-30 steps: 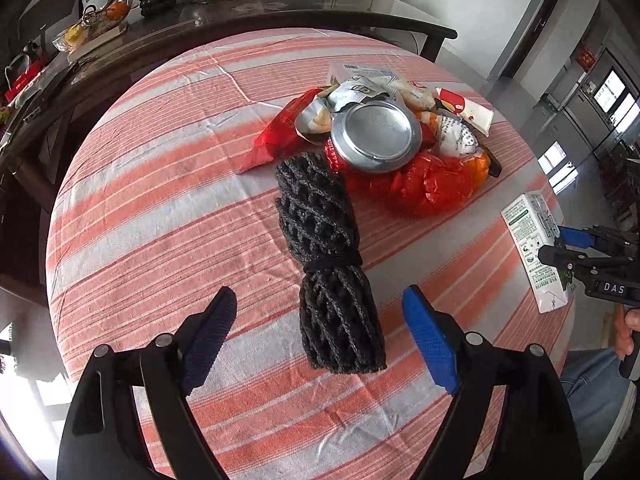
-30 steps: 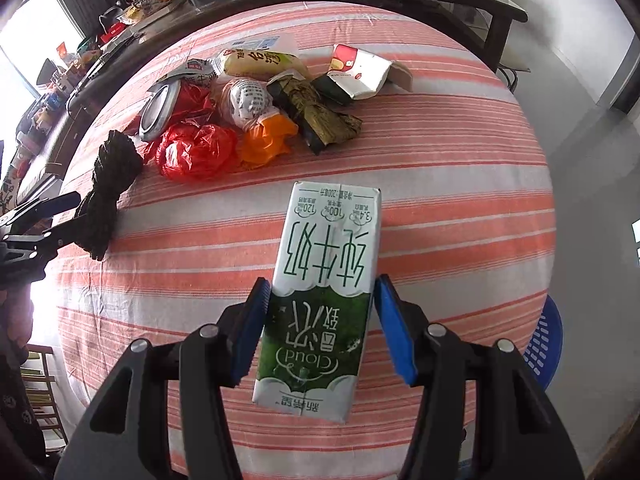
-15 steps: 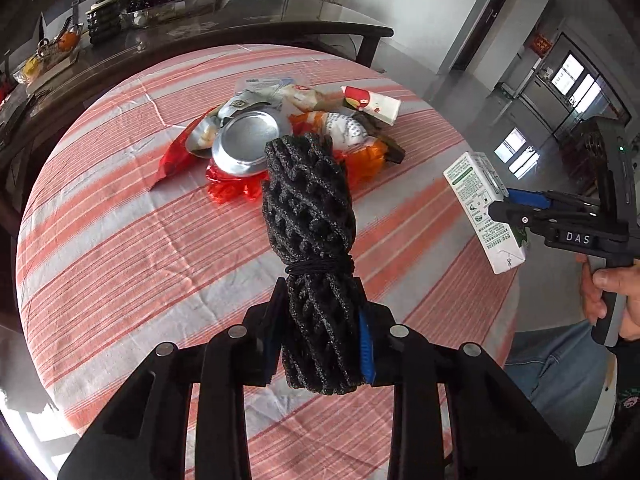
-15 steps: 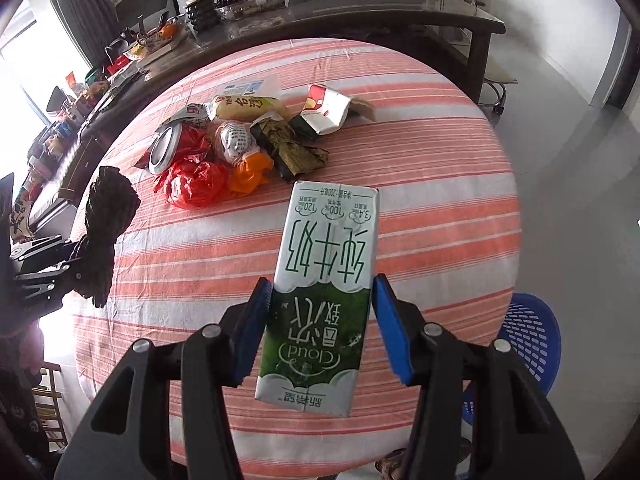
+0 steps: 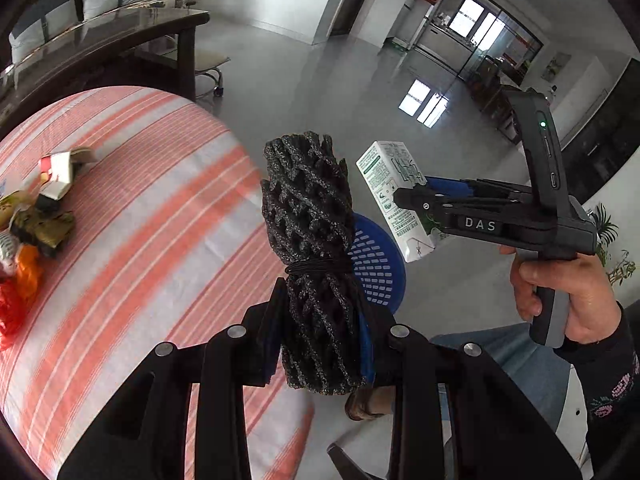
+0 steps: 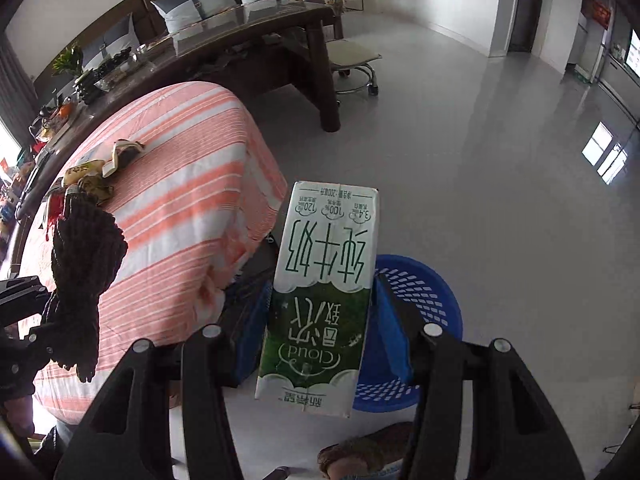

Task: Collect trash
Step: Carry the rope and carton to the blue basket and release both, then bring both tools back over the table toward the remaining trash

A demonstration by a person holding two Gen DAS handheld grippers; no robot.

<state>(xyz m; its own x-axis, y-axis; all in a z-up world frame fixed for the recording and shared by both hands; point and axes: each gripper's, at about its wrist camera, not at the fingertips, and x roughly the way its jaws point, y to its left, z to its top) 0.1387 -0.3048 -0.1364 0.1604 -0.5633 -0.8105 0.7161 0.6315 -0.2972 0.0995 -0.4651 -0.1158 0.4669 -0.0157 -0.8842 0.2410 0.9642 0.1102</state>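
My left gripper [image 5: 322, 340] is shut on a black foam-net bundle [image 5: 312, 248] tied with a black band, held in the air past the table's edge. My right gripper [image 6: 316, 320] is shut on a green and white milk carton [image 6: 324, 284], which hangs above a blue perforated basket [image 6: 424, 300] on the floor. In the left wrist view the carton [image 5: 394, 196] and right gripper [image 5: 408, 196] are to the right of the bundle, with the basket [image 5: 378, 268] below and behind. The bundle [image 6: 80, 272] also shows at the left of the right wrist view.
The round table with the red-striped cloth [image 5: 140, 216] still bears a trash pile [image 5: 32, 216] of wrappers and red bags at its left. A dark wooden table [image 6: 280, 40] and a wheeled stool [image 6: 352, 64] stand behind. A shoe [image 6: 360, 456] is near the basket.
The left gripper closed on the net bundle and lifted it off the table. Both grippers then swung right, away from the table, until the blue basket came below them.
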